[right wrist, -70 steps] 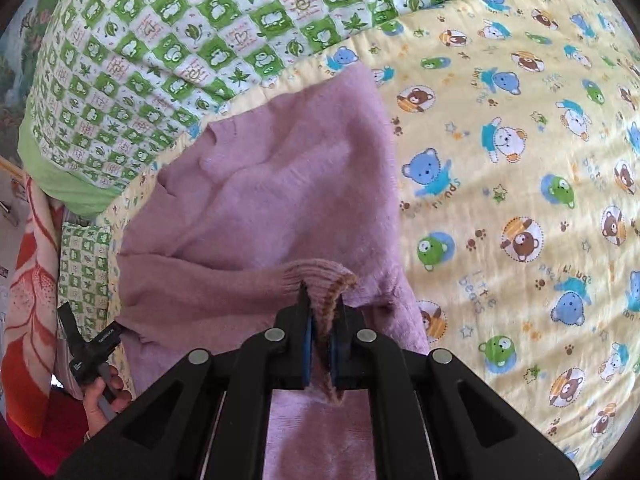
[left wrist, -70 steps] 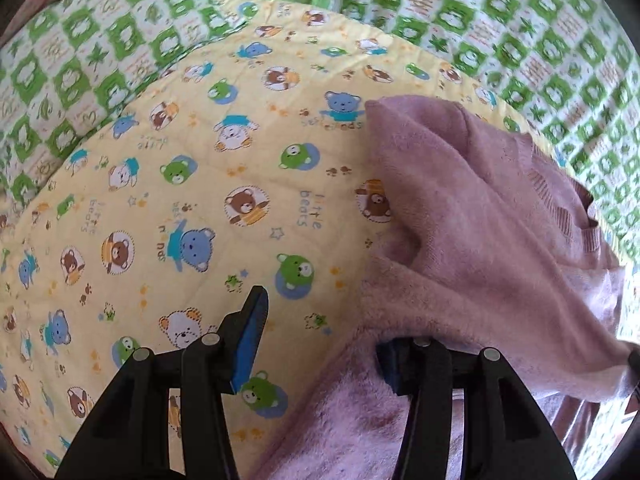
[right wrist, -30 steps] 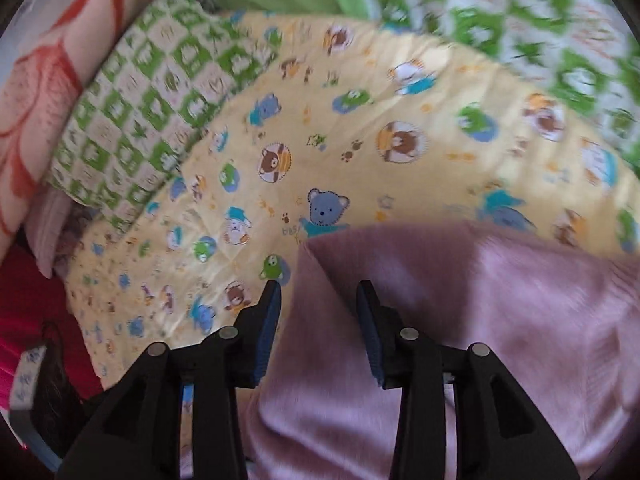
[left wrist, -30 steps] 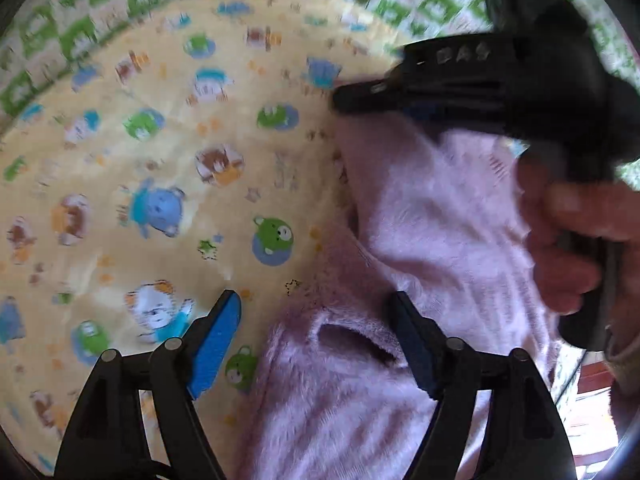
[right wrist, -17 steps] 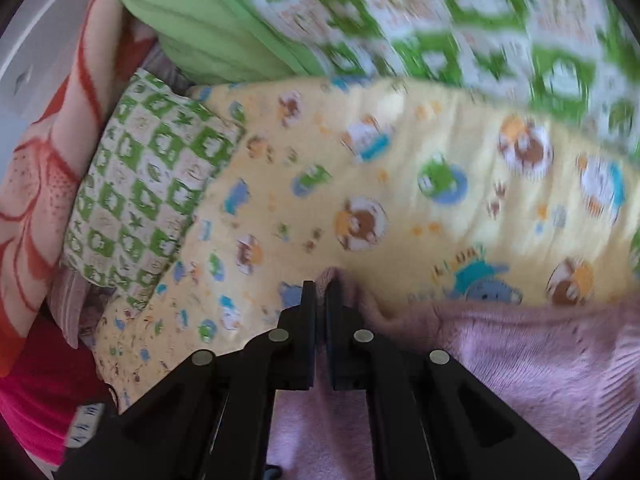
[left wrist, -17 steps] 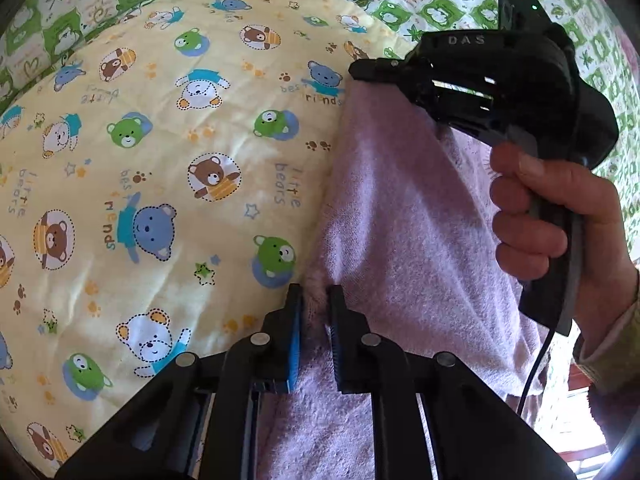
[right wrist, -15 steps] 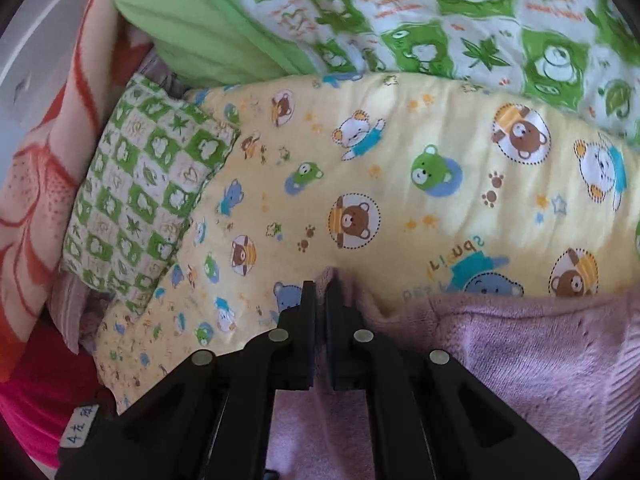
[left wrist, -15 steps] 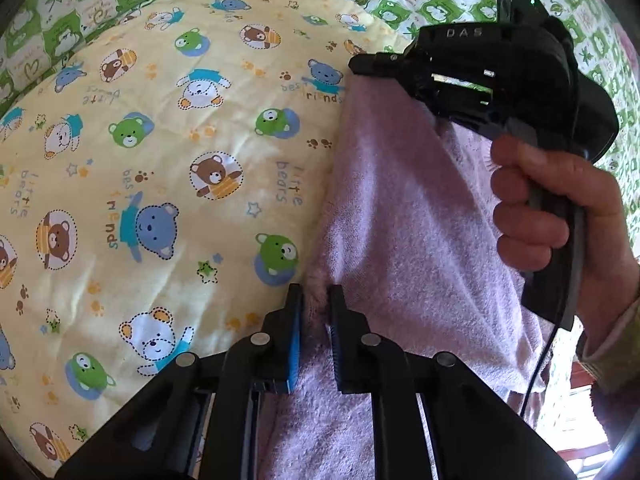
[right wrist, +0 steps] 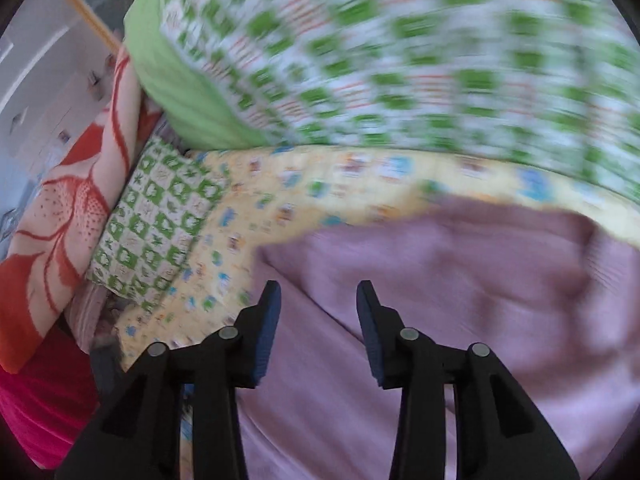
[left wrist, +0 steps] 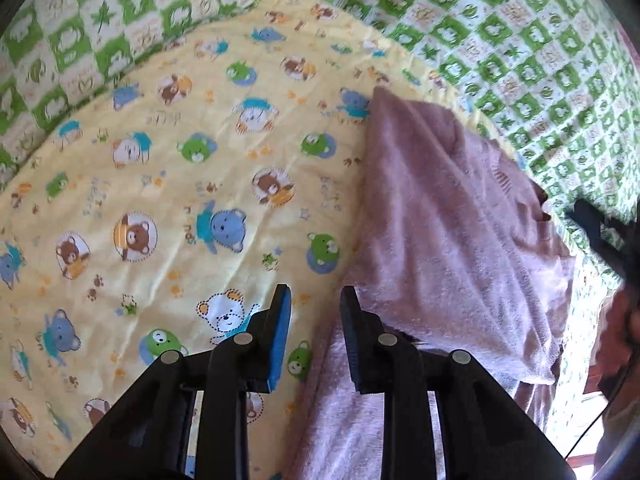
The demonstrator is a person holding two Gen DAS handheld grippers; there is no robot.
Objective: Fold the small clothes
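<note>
Pink knit is what the garment is made of, and it is seen folded on the yellow bear-print quilt, on the right side of the scene in the left wrist view. Its long axis runs from near to far, and its left folded edge lies just to the right of the left gripper. This gripper is parted to a moderate gap and nothing is held between the pads; the right pad stands over the garment's near edge, the left pad over bare quilt. In the blurred right wrist view the right gripper is also spread wide and empty, above the garment's near part. The green checked blanket is seen behind. It is judged that the next fold must be made across the long axis, so the near end would be taken first; both grippers are close to it.
</note>
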